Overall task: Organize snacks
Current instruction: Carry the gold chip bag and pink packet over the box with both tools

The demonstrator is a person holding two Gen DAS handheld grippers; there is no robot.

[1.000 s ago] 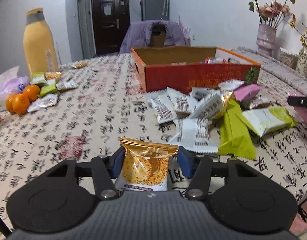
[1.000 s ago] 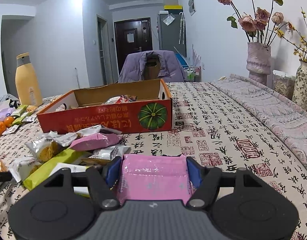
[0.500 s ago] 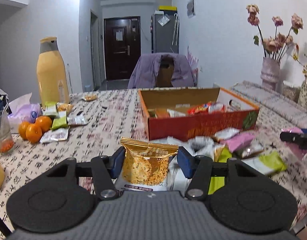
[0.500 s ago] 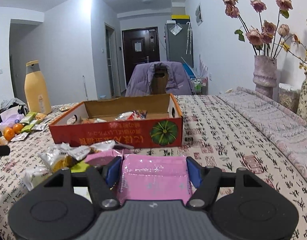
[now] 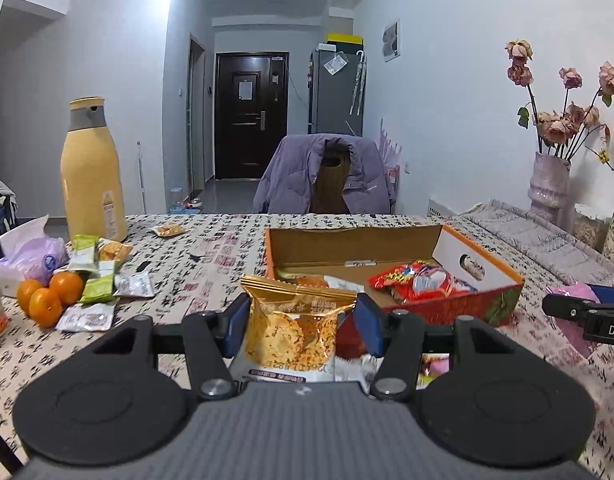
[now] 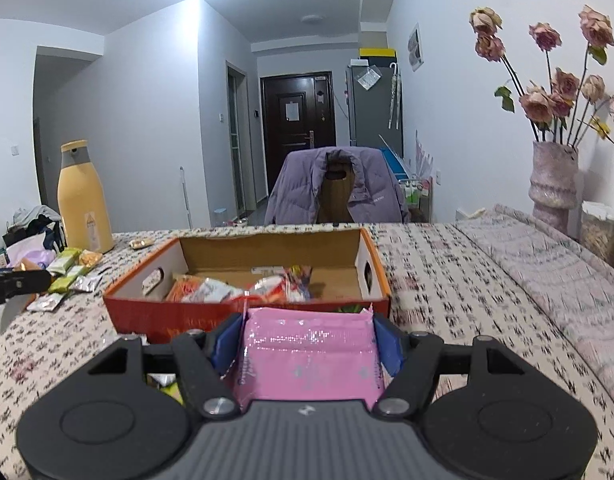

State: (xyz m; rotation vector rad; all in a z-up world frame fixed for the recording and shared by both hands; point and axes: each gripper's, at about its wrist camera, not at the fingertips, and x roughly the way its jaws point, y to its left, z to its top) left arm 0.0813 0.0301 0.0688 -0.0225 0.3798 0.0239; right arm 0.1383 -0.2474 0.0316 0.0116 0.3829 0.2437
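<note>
My left gripper [image 5: 303,326] is shut on a gold snack packet [image 5: 297,330] and holds it above the table, just short of the orange cardboard box [image 5: 443,314]. That box holds several red and orange snack bags [image 5: 419,282]. My right gripper [image 6: 309,344] is shut on a pink snack packet [image 6: 309,360], raised in front of the same box [image 6: 243,320], whose open inside [image 6: 267,256] shows several packets. The right gripper also shows at the right edge of the left wrist view [image 5: 587,312], pink packet in its jaws. The left gripper's tip [image 6: 19,282] shows at the left edge of the right view.
A tall yellow bottle [image 5: 92,172], oranges [image 5: 47,292] and several small green and silver packets [image 5: 103,280] lie at the table's left. Vases with dried roses [image 6: 553,184] stand at the right. A chair with a purple jacket [image 5: 327,176] is behind the table.
Both grippers rose with their packets and drew nearer the box; the loose snack pile dropped out of sight below, and the box's inside now shows.
</note>
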